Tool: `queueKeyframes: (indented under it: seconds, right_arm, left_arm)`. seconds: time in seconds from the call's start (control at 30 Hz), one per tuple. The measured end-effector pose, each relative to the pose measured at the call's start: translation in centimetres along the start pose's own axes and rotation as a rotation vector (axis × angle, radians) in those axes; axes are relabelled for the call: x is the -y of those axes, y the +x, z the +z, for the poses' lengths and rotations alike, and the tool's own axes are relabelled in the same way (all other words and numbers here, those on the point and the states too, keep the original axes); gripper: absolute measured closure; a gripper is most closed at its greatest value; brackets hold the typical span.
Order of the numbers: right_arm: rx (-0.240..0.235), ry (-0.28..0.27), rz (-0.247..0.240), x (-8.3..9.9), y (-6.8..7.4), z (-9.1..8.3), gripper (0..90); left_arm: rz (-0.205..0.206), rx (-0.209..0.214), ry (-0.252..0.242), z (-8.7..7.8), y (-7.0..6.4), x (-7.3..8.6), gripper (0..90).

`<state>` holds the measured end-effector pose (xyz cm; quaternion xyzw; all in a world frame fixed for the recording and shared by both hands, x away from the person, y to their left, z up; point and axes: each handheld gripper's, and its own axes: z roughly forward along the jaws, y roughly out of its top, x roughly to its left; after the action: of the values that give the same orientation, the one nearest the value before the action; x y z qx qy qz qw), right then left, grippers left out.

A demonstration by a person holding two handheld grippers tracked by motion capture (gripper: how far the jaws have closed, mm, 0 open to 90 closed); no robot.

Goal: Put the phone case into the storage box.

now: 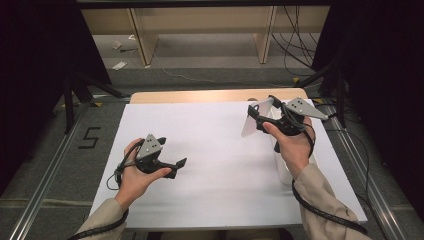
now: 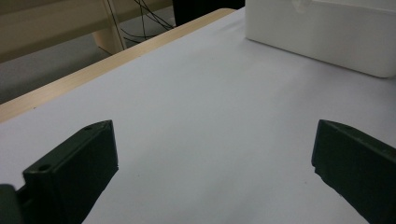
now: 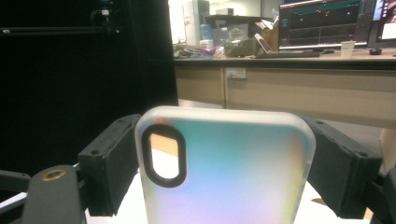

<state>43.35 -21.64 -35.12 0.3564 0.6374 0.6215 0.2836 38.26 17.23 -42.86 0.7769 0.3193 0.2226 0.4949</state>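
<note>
A frosted, iridescent phone case with an oval camera cut-out stands upright between the jaws of my right gripper, which is shut on its two sides. From above, the phone case is held off the white-covered table at the far right by the right gripper. My left gripper hovers low over the near left of the table, pointing right. Its jaws stand wide apart with nothing between them, as the left gripper view confirms.
A white box sits on the sheet ahead of the left gripper; from above the white box lies partly under the right hand. The table's wooden far edge borders shelving and cables. Metal floor rails run along both sides.
</note>
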Motion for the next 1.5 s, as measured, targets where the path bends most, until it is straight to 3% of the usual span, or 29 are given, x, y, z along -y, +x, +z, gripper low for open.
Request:
queueKeyframes:
  seconds: [1.5]
  right_arm:
    - [0.112, -0.011, -0.004, -0.3, -2.8, -1.2, 18.5]
  left_arm:
    - [0.0, 0.002, -0.005, -0.1, 0.0, -0.1, 0.1]
